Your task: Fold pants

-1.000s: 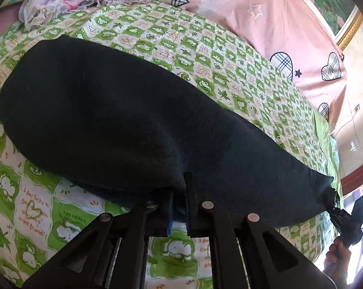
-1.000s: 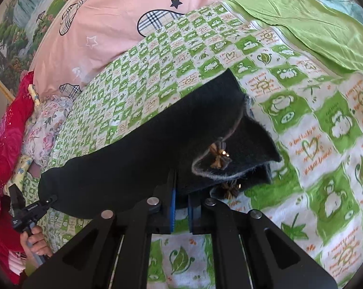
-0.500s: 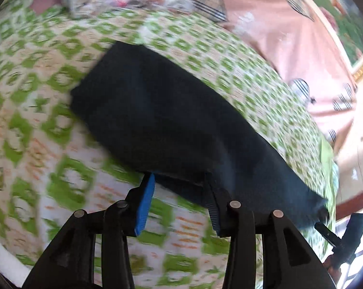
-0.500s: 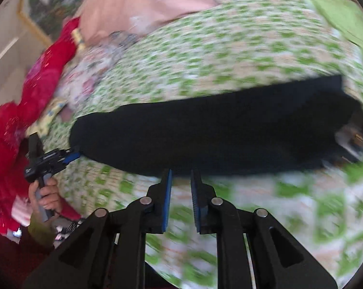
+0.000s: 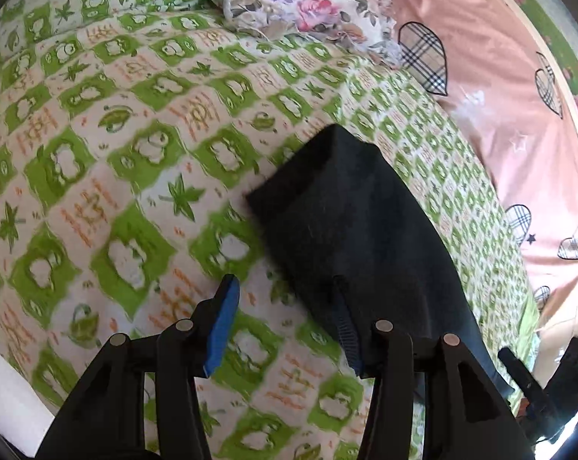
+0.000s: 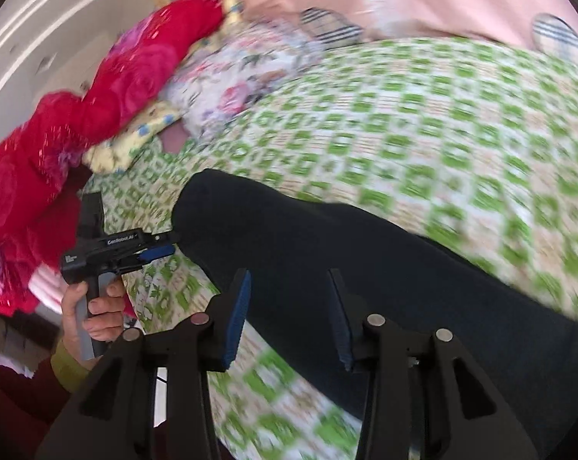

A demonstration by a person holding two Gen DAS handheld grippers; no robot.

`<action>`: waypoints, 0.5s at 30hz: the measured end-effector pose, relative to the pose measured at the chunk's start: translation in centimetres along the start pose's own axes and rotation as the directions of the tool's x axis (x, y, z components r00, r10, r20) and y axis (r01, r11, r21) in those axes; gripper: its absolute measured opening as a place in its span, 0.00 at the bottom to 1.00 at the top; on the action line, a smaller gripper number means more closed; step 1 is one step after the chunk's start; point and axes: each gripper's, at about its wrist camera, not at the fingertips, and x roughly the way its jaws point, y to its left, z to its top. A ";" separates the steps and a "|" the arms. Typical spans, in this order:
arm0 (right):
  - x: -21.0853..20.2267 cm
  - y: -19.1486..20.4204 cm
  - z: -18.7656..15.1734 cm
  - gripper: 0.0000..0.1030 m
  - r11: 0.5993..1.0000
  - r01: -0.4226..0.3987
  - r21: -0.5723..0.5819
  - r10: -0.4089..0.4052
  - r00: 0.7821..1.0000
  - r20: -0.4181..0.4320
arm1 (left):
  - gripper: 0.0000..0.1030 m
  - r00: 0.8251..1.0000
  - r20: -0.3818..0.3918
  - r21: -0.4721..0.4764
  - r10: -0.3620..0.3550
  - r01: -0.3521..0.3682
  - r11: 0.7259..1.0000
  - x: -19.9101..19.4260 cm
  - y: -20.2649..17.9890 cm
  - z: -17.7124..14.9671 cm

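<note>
Both grippers point(image 5: 285, 326) point(image 6: 289, 318) — jaws opening.

Black pants point(image 5: 350, 230) folded lengthwise into long narrow strip, flat on green-checked bedsheet point(image 5: 135, 153).

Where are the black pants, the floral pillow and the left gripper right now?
black pants point(image 5: 350, 230): left wrist view, middle of the folded cloth.
floral pillow point(image 5: 300, 0): left wrist view, its rose print.
left gripper point(image 6: 170, 243): right wrist view, between its fingertips, jaws opening.
</note>
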 end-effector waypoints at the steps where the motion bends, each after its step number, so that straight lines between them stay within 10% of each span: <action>1: 1.0 0.4 0.6 0.41 1.000 0.000 -0.019 0.000 1.000 -0.010 | 0.48 1.000 0.002 0.002 0.004 -0.004 1.000 0.1 -0.1 0.1; 13: 13.7 5.2 6.7 0.41 0.954 0.013 -0.300 -0.060 0.987 -0.147 | 0.17 0.996 0.048 0.129 0.073 -0.078 0.989 1.6 -2.4 0.6; 15: 15.5 5.7 6.7 0.20 0.946 -0.004 -0.324 -0.064 0.978 -0.197 | 0.14 0.996 0.058 0.152 0.068 -0.076 0.985 1.3 -2.8 0.7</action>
